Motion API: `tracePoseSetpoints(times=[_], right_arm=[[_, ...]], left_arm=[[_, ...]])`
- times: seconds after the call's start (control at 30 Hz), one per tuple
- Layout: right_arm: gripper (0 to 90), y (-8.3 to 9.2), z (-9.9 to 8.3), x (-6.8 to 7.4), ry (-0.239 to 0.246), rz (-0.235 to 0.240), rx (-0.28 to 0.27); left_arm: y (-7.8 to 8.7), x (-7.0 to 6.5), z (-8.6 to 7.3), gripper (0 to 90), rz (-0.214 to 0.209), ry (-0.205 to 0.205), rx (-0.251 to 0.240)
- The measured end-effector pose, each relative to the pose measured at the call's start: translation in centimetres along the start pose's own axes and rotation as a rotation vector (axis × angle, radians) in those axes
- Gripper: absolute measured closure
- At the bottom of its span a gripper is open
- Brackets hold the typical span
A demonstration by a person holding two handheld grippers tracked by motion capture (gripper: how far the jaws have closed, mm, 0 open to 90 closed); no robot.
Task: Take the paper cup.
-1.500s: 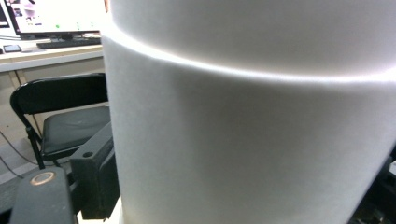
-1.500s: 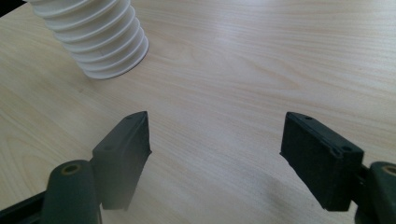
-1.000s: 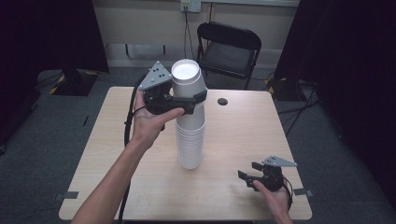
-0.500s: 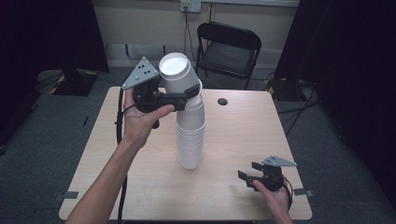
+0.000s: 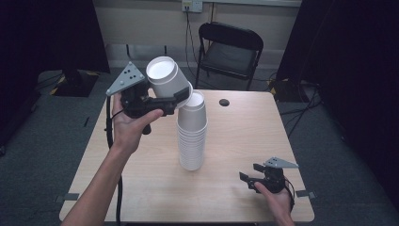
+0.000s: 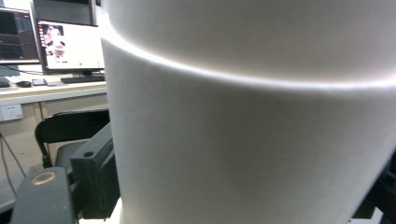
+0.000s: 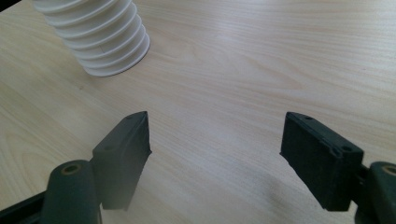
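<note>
A tall stack of upturned white paper cups point(image 5: 192, 136) stands in the middle of the wooden table point(image 5: 244, 136). My left gripper point(image 5: 176, 98) is shut on one white cup point(image 5: 164, 77), held tilted just up and left of the stack's top, its rim end close to the top cup. In the left gripper view that cup's wall point(image 6: 252, 121) sits right against the camera. My right gripper point(image 5: 249, 175) rests low near the table's front right, open with nothing between its jaws. In the right gripper view, the right gripper point(image 7: 217, 140) has bare wood between its jaws and the stack's base point(image 7: 105, 42) lies beyond.
A black folding chair point(image 5: 229, 47) stands behind the table's far edge. A small dark round spot point(image 5: 224, 101) lies on the far part of the tabletop. A desk with lit monitors point(image 6: 70, 44) is seen past the cup in the left gripper view.
The left gripper has carried the cup leftward off the stack's top and tipped it over to the left. The right gripper has kept still.
</note>
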State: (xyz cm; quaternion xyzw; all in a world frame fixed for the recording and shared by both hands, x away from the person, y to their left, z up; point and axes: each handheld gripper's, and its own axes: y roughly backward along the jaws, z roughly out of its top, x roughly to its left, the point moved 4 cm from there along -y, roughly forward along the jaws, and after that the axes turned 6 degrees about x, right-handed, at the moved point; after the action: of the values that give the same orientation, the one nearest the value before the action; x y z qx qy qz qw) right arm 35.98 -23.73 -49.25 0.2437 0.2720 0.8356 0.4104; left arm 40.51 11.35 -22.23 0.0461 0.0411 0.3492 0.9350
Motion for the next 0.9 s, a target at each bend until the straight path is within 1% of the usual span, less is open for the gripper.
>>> tracePoseSetpoints(times=[0.1, 0.2, 0.23, 0.27, 0.3, 0.33, 0.37, 0.4, 0.47, 0.5, 0.53, 0.57, 0.6, 0.63, 0.67, 0.7, 0.73, 0.8, 0.83, 0.87, 0.9], right_arm=[[23.8, 0.0, 0.0, 0.0, -0.001, -0.001, 0.0], [23.9, 0.0, 0.0, 0.0, 0.0, -0.001, 0.0], [23.9, 0.0, 0.0, 0.0, 0.0, -0.002, 0.0], [24.0, 0.0, 0.0, 0.1, 0.002, -0.002, 0.0], [24.0, 0.0, 0.0, 0.1, 0.002, -0.002, 0.0], [24.0, 0.1, 0.0, 0.1, 0.004, -0.003, -0.001], [24.1, 0.0, 0.0, 0.1, 0.003, -0.003, 0.0], [24.1, 0.0, 0.0, 0.1, 0.003, -0.003, 0.0], [24.2, -0.1, 0.0, 0.1, 0.005, -0.005, 0.0], [24.3, -0.1, 0.1, 0.2, 0.01, -0.004, 0.001], [24.3, -0.1, 0.1, 0.2, 0.01, -0.004, 0.001], [24.4, 0.0, 0.1, 0.2, 0.01, -0.004, -0.003], [24.7, -0.1, 0.2, 0.3, 0.008, -0.001, -0.007], [25.7, -0.1, 0.2, 0.3, 0.007, -0.004, -0.01], [25.7, -0.1, 0.2, 0.3, 0.007, -0.004, -0.01], [26.3, -0.2, 0.2, 0.3, 0.011, -0.01, -0.009], [26.3, -0.2, 0.2, 0.3, 0.011, -0.01, -0.009], [26.7, -0.2, 0.2, 0.5, 0.015, -0.011, -0.008], [26.7, -0.2, 0.2, 0.5, 0.016, -0.015, -0.008], [26.8, -0.2, 0.2, 0.6, 0.019, -0.014, -0.008], [26.8, -0.2, 0.3, 0.7, 0.023, -0.013, -0.007]], left_arm=[[0.9, 0.1, -0.4, 14.3, 0.002, -0.003, 0.013], [1.3, 0.2, -0.7, 14.3, 0.006, 0.001, 0.017], [1.6, 0.3, -0.9, 14.3, 0.006, -0.002, 0.022], [2.1, 0.4, -1.5, 14.3, 0.006, 0.01, 0.019], [2.1, 0.4, -1.5, 14.3, 0.006, 0.01, 0.019], [2.3, 0.5, -1.9, 14.3, 0.002, 0.022, 0.017], [2.5, 0.6, -2.6, 14.3, 0.005, 0.023, 0.026], [2.5, 0.6, -2.6, 14.3, 0.005, 0.023, 0.026], [2.6, 0.7, -3.4, 14.3, -0.002, 0.037, 0.036], [2.6, 0.7, -4.2, 14.3, 0.018, 0.036, 0.05], [2.6, 0.7, -4.2, 14.3, 0.018, 0.036, 0.05], [2.5, 0.7, -4.7, 14.3, 0.02, 0.042, 0.058], [2.6, 0.7, -5.1, 14.3, 0.012, 0.056, 0.067], [2.5, 0.7, -5.4, 14.3, 0.006, 0.071, 0.056], [2.6, 0.7, -5.8, 14.3, 0.011, 0.061, 0.074], [2.7, 0.7, -6.4, 14.3, 0.009, 0.077, 0.082], [2.7, 0.7, -6.4, 14.3, 0.009, 0.077, 0.082], [3.0, 0.7, -7.0, 14.2, 0.008, 0.081, 0.094], [3.0, 0.8, -7.3, 14.2, 0.007, 0.097, 0.096], [3.1, 0.8, -7.7, 14.2, 0.001, 0.102, 0.107], [3.1, 0.8, -7.9, 14.1, 0.005, 0.102, 0.113]])
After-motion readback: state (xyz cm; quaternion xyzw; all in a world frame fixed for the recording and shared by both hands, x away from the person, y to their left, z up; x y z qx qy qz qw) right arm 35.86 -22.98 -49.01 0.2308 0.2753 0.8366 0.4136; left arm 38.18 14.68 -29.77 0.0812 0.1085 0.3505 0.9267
